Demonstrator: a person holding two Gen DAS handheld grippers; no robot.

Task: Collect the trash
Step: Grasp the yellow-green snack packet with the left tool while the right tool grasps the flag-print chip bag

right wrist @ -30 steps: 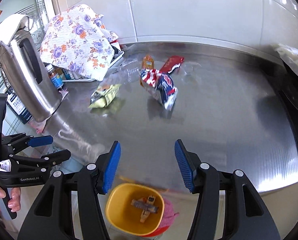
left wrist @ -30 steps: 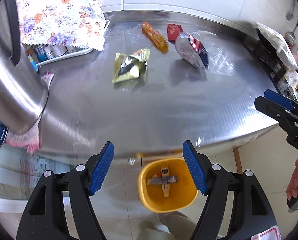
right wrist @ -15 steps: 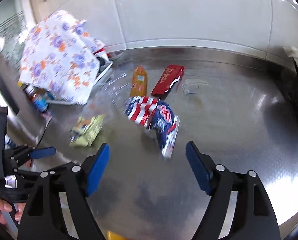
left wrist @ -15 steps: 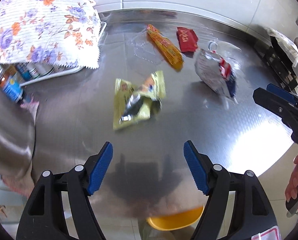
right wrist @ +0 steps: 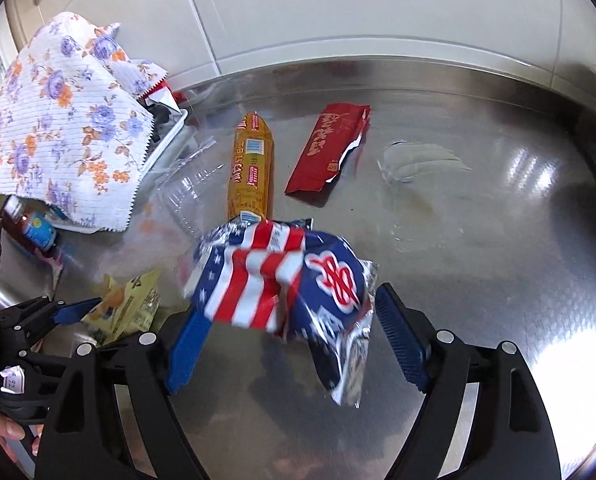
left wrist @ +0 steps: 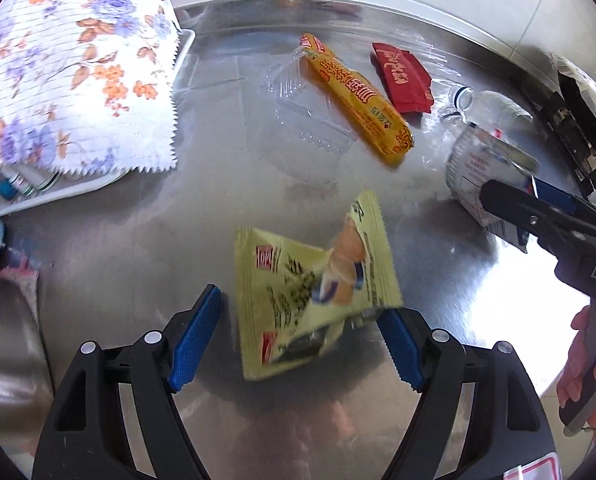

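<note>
A yellow snack wrapper [left wrist: 318, 280] lies on the steel counter [left wrist: 138, 256], its near end between the open fingers of my left gripper [left wrist: 298, 344]. A flag-patterned red, white and blue chip bag [right wrist: 286, 280] sits between the open fingers of my right gripper [right wrist: 294, 344]. Farther back lie an orange-yellow wrapper [left wrist: 358, 96], a red wrapper [left wrist: 402, 76], a clear plastic clamshell [left wrist: 298, 108] and a crushed clear bottle [left wrist: 486, 104]. The right gripper also shows at the right of the left wrist view [left wrist: 538, 208].
A floral cloth [left wrist: 70, 76] covers a white tray with small bottles at the left. A steel kettle [left wrist: 2, 360] stands at the near left. A dark rack [left wrist: 578, 128] sits at the right edge. White tiled wall runs behind.
Both grippers have moved forward over the counter and down. The yellow wrapper now lies between the left fingers and the flag bag between the right ones. The yellow bin has left view.
</note>
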